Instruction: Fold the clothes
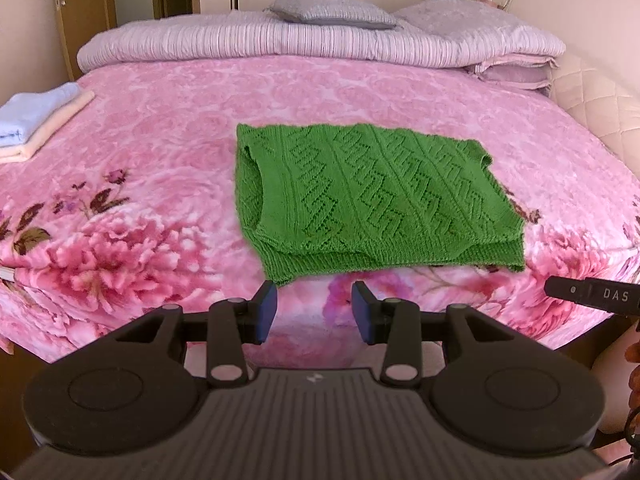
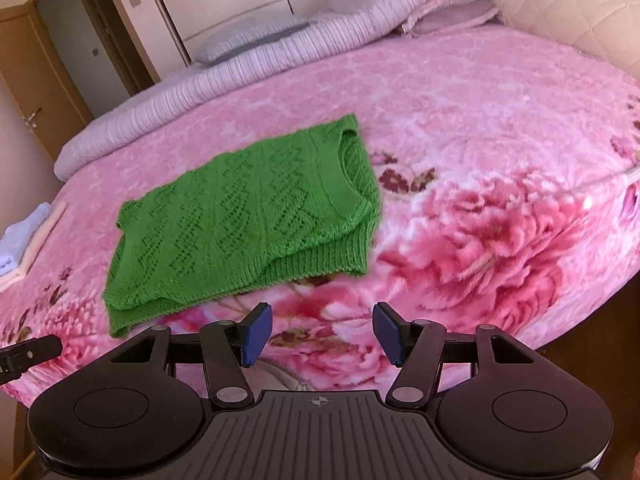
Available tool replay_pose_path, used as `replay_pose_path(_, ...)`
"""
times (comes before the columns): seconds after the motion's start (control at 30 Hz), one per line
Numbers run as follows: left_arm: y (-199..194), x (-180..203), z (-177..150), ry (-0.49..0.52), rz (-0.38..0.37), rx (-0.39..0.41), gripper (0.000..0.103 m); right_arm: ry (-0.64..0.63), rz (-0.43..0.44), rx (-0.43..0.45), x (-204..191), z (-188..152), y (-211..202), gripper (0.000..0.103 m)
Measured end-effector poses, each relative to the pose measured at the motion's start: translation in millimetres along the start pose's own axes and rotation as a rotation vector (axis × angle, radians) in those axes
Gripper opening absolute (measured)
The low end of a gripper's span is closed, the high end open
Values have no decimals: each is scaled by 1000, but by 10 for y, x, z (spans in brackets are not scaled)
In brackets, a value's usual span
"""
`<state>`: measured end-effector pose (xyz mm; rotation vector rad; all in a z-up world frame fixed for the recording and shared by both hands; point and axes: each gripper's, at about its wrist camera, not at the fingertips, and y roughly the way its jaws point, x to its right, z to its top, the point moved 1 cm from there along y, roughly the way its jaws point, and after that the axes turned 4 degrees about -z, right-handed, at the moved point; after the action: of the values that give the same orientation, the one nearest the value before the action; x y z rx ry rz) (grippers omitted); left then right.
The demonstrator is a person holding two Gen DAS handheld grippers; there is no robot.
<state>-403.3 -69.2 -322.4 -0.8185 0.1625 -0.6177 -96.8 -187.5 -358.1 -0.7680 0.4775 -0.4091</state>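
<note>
Left wrist view: green knitted vest (image 1: pixel 376 196) is lying folded on the bed's pink floral blanket (image 1: pixel 168 128), a bit past the left gripper (image 1: pixel 314 312). Its jaws sit apart with nothing between them, blue pads (image 1: pixel 267 312) not touching the knit at all. Only readable writing is "DAS" in white letters on the black piece of the right gripper (image 1: pixel 596 295) poking in at the right edge. There's also a small logo mark on the grey ribbed housing but too tiny to read.

From the right wrist view, same story: right gripper (image 2: pixel 323 334) has jaws wide apart and empty, hovering just short of the vest's (image 2: pixel 248 216) ribbed hem. Stack of folded towels (image 1: pixel 38 118), light blue on top of cream, sits off at the left side of the bed. Striped duvet (image 1: pixel 304 42) and pillows (image 1: pixel 334 8) are bunched up at the far end.
</note>
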Motion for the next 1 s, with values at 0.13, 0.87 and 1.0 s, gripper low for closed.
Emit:
replay_pose_path(0.13,216,-75,14,-19,-17,-39,37,17,-5,-40,76,13,191,60)
replay_pose_path(0.87,783,-306,241,-32,-125,-9,36,321,171,-66,723,342,681,59)
replay_pose_path(1.0,833,-328,239,-45,-124,-14,36,335,181,-61,763,368,727,59)
